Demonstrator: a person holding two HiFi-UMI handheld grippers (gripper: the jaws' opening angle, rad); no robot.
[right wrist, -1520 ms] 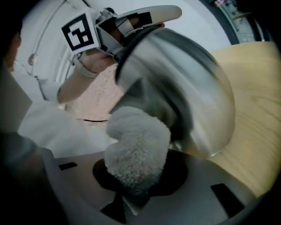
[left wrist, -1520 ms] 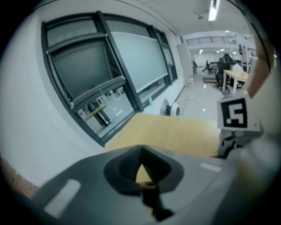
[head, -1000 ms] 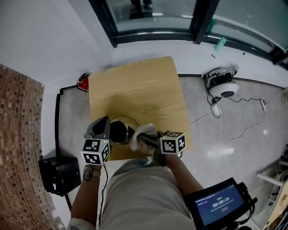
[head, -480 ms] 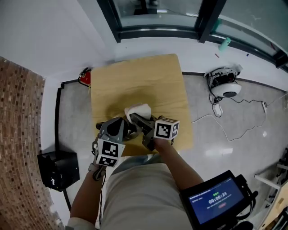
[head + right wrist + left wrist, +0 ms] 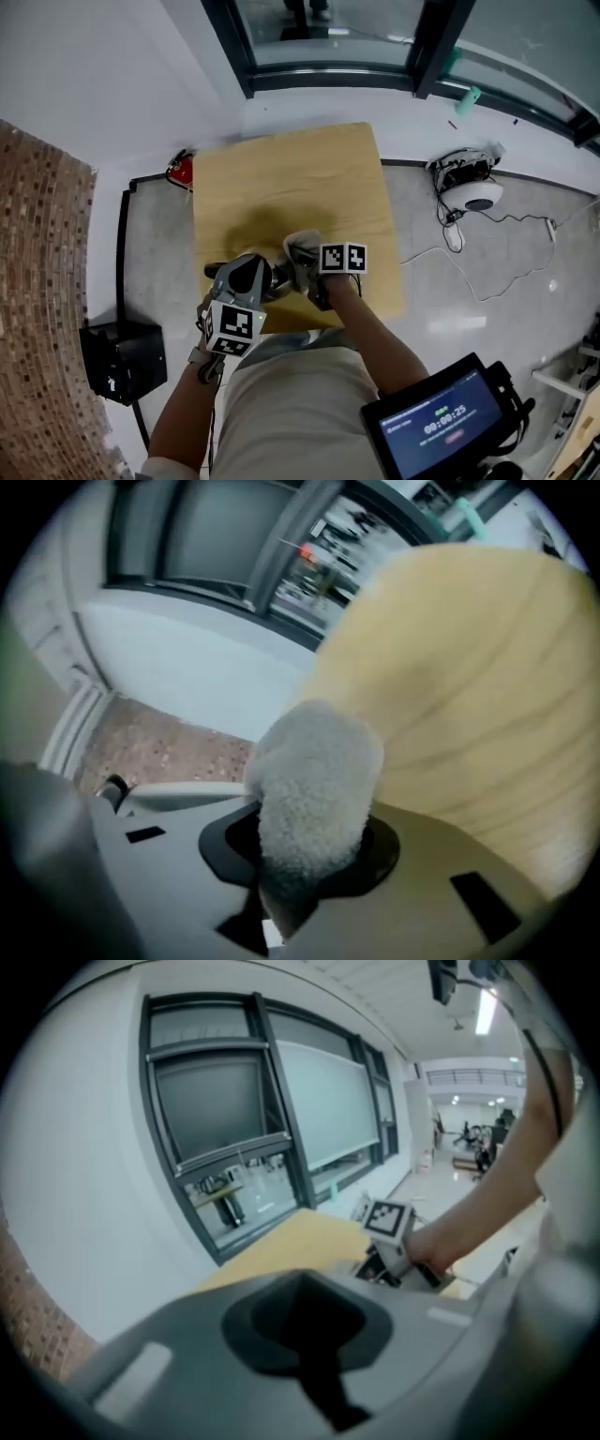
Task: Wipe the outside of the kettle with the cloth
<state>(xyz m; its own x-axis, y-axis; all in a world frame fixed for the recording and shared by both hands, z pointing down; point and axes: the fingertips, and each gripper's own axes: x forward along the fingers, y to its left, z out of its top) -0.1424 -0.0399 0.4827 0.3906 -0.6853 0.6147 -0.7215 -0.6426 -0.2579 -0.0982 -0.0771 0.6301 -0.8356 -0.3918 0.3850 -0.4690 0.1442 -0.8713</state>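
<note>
Wooden table (image 5: 281, 178), right gripper (image 5: 302, 860) clamping cloth (image 5: 314, 780)

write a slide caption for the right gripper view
Right tongs shut on a fluffy white cloth, with the wooden table and window beyond.

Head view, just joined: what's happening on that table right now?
A person works over the wooden table with a hand-held gripper in each hand. The right hand-held gripper is shut on a fluffy white cloth beside the kettle, which the left hand-held gripper mostly hides from above. The left jaws look closed, nothing between them. Whether cloth touches kettle is unclear.
</note>
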